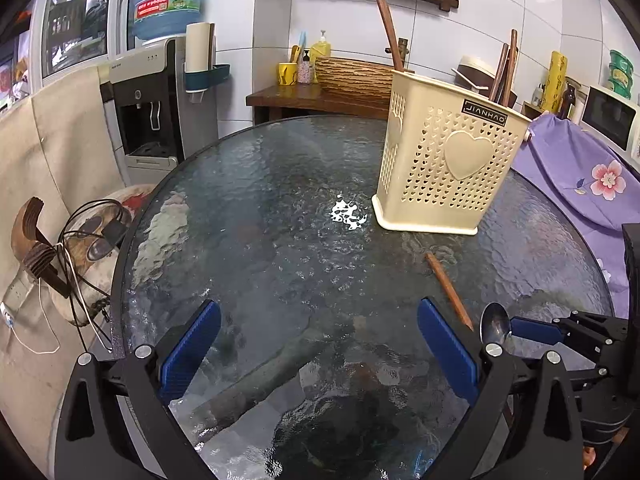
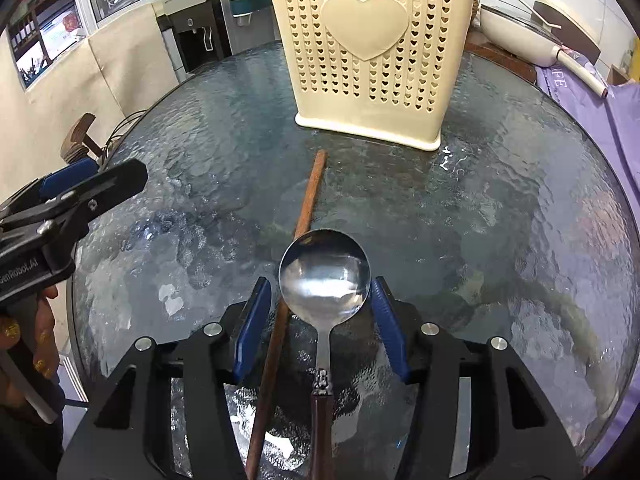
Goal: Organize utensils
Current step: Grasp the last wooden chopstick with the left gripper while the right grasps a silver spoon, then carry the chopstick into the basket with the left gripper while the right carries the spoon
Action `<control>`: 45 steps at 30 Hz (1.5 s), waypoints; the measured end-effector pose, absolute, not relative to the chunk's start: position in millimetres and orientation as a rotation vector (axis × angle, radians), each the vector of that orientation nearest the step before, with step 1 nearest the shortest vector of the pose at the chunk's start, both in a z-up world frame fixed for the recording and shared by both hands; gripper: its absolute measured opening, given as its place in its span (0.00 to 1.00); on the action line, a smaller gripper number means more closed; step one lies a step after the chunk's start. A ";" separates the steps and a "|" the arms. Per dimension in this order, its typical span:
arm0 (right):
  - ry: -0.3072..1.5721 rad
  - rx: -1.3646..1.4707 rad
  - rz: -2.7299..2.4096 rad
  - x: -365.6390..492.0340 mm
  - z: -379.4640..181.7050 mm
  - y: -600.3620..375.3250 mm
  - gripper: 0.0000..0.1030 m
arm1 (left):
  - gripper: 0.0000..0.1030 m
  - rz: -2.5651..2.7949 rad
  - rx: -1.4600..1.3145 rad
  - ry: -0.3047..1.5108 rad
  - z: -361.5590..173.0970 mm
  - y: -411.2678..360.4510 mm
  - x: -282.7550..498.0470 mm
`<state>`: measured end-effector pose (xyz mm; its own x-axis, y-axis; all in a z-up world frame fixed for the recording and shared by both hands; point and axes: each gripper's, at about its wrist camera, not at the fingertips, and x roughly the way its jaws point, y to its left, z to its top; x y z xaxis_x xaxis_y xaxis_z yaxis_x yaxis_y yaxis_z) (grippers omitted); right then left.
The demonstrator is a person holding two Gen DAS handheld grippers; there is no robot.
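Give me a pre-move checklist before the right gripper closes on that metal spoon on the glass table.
1. Round-bowled metal spoon with dark handle lies between the right gripper pads: ok.
2. Pads not yet pressing on the spoon, gaps on both sides: ok.
3. Only the spoon between the jaws: not ok; the brown wooden chopstick also runs between them, beside the spoon's neck.
4. Cream perforated plastic utensil holder with heart emblem upright on the round textured glass table: ok.
5. Room left in the holder: cannot tell; several brown sticks already stand in it.
6. Left gripper open, empty and clear of the spoon: ok.
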<state>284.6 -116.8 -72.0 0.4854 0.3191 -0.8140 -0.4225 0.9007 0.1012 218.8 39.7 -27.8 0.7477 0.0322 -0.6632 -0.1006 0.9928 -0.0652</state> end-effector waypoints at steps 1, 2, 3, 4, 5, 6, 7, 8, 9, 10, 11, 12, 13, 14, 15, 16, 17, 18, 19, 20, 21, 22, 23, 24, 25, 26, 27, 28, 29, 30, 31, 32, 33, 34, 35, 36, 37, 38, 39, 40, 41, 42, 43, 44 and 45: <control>0.967 -0.106 0.454 286.5 -72.0 -117.7 0.51 | 0.94 0.071 -0.098 0.724 -28.2 39.5 218.9; 0.969 -0.098 0.455 287.9 -71.9 -118.3 0.51 | 0.94 0.069 -0.098 0.726 -28.5 39.6 219.8; 0.969 -0.097 0.451 288.5 -71.8 -118.9 0.47 | 0.94 0.066 -0.099 0.729 -29.0 39.4 220.3; 0.968 -0.098 0.448 288.8 -71.6 -119.4 0.46 | 0.94 0.064 -0.101 0.730 -29.3 39.3 220.6; 0.970 -0.093 0.450 289.5 -71.8 -120.0 0.46 | 0.94 0.060 -0.103 0.734 -29.8 38.8 221.4; 0.970 -0.089 0.452 289.5 -71.5 -120.4 0.46 | 0.94 0.055 -0.103 0.737 -30.3 38.2 221.9; 0.971 -0.081 0.452 290.0 -71.2 -121.5 0.46 | 0.94 0.050 -0.101 0.744 -31.0 36.9 223.4; 0.969 -0.068 0.453 290.4 -70.4 -123.8 0.46 | 0.94 0.048 -0.098 0.748 -31.5 35.6 224.4; 0.966 -0.056 0.456 290.4 -68.9 -127.0 0.46 | 0.94 0.043 -0.093 0.756 -32.2 33.6 226.9; 0.962 -0.048 0.454 290.2 -67.1 -129.9 0.46 | 0.93 0.038 -0.091 0.761 -32.6 31.6 228.2; 0.955 -0.043 0.447 290.7 -64.4 -134.1 0.46 | 0.92 0.019 -0.092 0.773 -33.0 28.2 232.0; 0.950 -0.038 0.442 290.9 -61.8 -137.4 0.46 | 0.91 0.005 -0.095 0.780 -33.5 26.4 234.1; 0.942 -0.030 0.430 292.1 -58.1 -143.3 0.46 | 0.90 -0.017 -0.098 0.796 -33.5 22.1 238.4; 0.935 -0.019 0.417 293.7 -54.3 -150.0 0.46 | 0.85 -0.034 -0.100 0.805 -33.3 19.2 241.2; 0.930 -0.011 0.409 294.6 -51.7 -155.7 0.46 | 0.80 -0.056 -0.104 0.816 -33.3 15.0 244.7; 0.923 0.002 0.395 296.1 -47.8 -163.0 0.46 | 0.77 -0.087 -0.107 0.831 -33.2 8.0 249.8; 0.918 0.009 0.387 297.0 -45.0 -168.3 0.46 | 0.72 -0.107 -0.107 0.841 -33.5 2.6 253.3; 0.910 0.018 0.375 298.1 -41.3 -174.9 0.46 | 0.69 -0.132 -0.105 0.854 -34.3 -3.8 257.6; 0.902 0.023 0.364 298.7 -37.7 -180.7 0.46 | 0.67 -0.153 -0.094 0.870 -35.6 -12.5 263.7; 0.897 0.025 0.354 299.2 -34.8 -185.7 0.46 | 0.63 -0.163 -0.081 0.881 -37.1 -18.7 267.5; 0.894 0.027 0.346 300.7 -33.0 -190.0 0.46 | 0.61 -0.175 -0.070 0.891 -38.7 -24.6 271.7; 0.892 0.030 0.340 301.3 -32.5 -192.6 0.46 | 0.60 -0.185 -0.058 0.900 -40.4 -30.8 275.9; 0.890 0.034 0.332 302.0 -30.8 -197.4 0.46 | 0.57 -0.188 -0.039 0.912 -43.3 -38.5 281.7; 0.888 0.040 0.324 302.9 -29.7 -201.9 0.46 | 0.53 -0.178 -0.018 0.923 -46.1 -43.8 287.2; 0.887 0.046 0.319 303.3 -29.1 -205.8 0.46 | 0.51 -0.172 -0.007 0.937 -49.5 -48.3 292.7; 0.887 0.051 0.314 303.6 -28.8 -208.5 0.46 | 0.49 -0.173 -0.005 0.949 -51.5 -51.3 298.3; 0.889 0.055 0.308 304.0 -28.4 -211.8 0.46 | 0.48 -0.174 -0.001 0.957 -53.3 -54.1 302.0; 0.889 0.056 0.305 304.0 -27.9 -214.1 0.46 | 0.46 -0.171 0.007 0.964 -54.5 -56.2 304.9; 0.888 0.057 0.302 304.1 -27.4 -215.9 0.46 | 0.42 -0.165 0.032 0.972 -57.3 -61.7 308.8; 0.888 0.057 0.300 304.2 -27.4 -216.4 0.46 | 0.38 -0.163 0.046 0.977 -58.9 -65.0 308.1; 0.889 0.057 0.299 304.2 -27.2 -217.0 0.46 | 0.36 -0.160 0.063 0.990 -62.2 -69.1 310.5; 0.889 0.056 0.300 304.0 -27.8 -216.2 0.46 | 0.33 -0.159 0.068 0.993 -63.5 -70.8 311.3; 0.888 0.055 0.300 303.8 -27.7 -215.0 0.46 | 0.30 -0.152 0.077 0.986 -63.7 -72.4 311.4; 0.888 0.054 0.300 303.7 -27.6 -214.1 0.46 | 0.29 -0.144 0.086 0.982 -64.1 -73.9 311.2; 0.888 0.052 0.301 304.0 -27.8 -213.8 0.46 | 0.29 -0.144 0.086 0.981 -64.7 -75.9 311.6; 0.889 0.049 0.302 304.4 -28.1 -213.1 0.46 | 0.27 -0.143 0.086 0.981 -65.7 -78.3 313.4; 0.889 0.047 0.302 304.6 -28.0 -211.9 0.46 | 0.25 -0.142 0.087 0.980 -65.0 -81.7 316.2; 0.889 0.043 0.304 305.1 -27.9 -210.9 0.46 | 0.22 -0.139 0.088 0.979 -64.9 -81.9 317.0; 0.890 0.042 0.304 305.1 -27.9 -209.1 0.46 | 0.17 -0.132 0.087 0.978 -64.8 -81.6 317.8; 0.889 0.041 0.305 305.9 -28.1 -208.1 0.46 | 0.14 -0.125 0.088 0.976 -64.3 -79.4 319.4; 0.889 0.040 0.306 306.9 -28.1 -207.7 0.46 | 0.12 -0.123 0.086 0.975 -63.3 -76.7 321.2; 0.889 0.036 0.308 307.5 -28.1 -206.4 0.46 | 0.12 -0.126 0.078 0.974 -63.0 -75.4 321.9; 0.889 0.033 0.310 307.7 -28.0 -205.0 0.46 | 0.12 -0.127 0.073 0.973 -62.2 -72.4 323.1; 0.888 0.030 0.312 307.7 -27.8 -203.4 0.46 | 0.11 -0.126 0.067 0.970 -62.2 -71.9 323.4; 0.887 0.028 0.313 307.4 -27.7 -201.7 0.46 | 0.11 -0.126 0.065 0.970 -62.7 -67.1 325.4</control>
